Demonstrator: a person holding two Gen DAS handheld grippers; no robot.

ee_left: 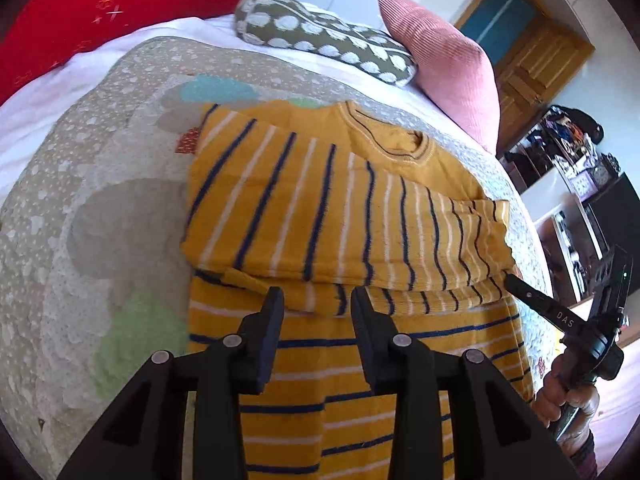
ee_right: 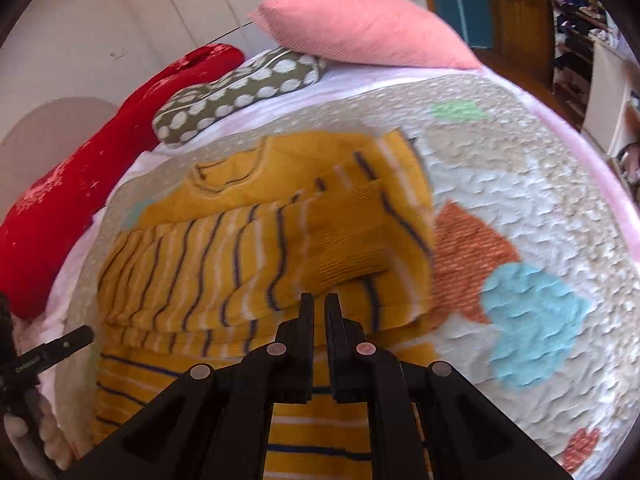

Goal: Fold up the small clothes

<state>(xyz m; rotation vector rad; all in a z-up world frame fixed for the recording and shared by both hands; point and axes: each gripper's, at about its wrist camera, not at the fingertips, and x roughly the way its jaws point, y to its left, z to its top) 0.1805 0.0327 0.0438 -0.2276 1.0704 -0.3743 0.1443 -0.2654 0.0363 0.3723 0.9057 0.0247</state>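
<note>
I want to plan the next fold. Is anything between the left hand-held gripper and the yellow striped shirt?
Nothing visible. The left hand-held gripper hangs just above the yellow striped shirt, its jaws apart and empty.

Both wrists look down, close — perhaps overlapping.

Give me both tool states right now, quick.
Left tool: open, empty, over the yellow striped shirt.
Right tool: shut at the shirt's folded edge; a pinch of fabric cannot be told.
</note>
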